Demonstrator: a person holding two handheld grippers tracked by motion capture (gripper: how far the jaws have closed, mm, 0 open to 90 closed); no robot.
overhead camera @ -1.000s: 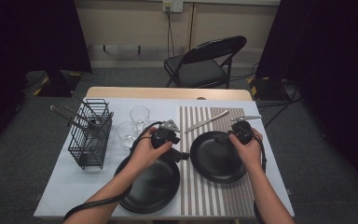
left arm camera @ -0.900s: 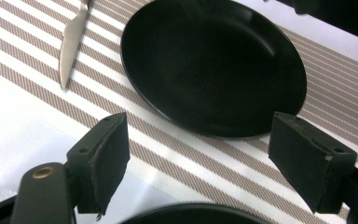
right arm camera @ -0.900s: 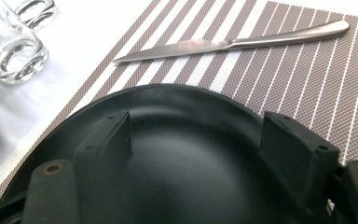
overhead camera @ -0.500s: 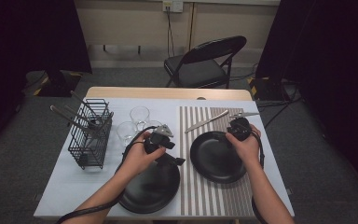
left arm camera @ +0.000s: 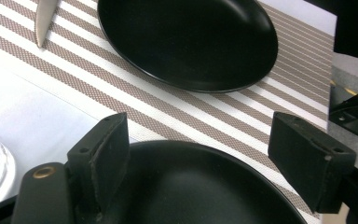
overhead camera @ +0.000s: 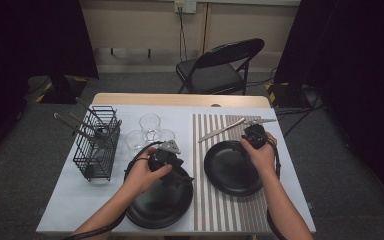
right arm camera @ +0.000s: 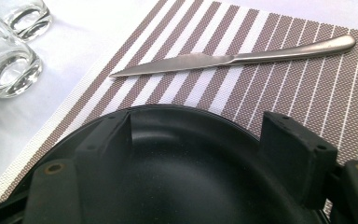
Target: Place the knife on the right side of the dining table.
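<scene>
On both black plates [overhead camera: 230,170], no readable writing

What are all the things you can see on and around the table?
Black plates: two; one near the table's front edge, half on the mat, one fully on the striped mat.
Striped mat: one, brown and white, right half of the table.
Knife: one, silver, on the mat beyond the right plate.
Second silver utensil: one, at the mat's far end; kind unclear.
Glasses: three, clear, grouped at the table's middle.
Wire rack: one, black, left side, utensils standing in it.
Table: one, white cover.
Folding chair: one, black, behind the table.
Left gripper: black, open, above the near plate.
Right gripper: black, open, at the far plate's rim.
</scene>
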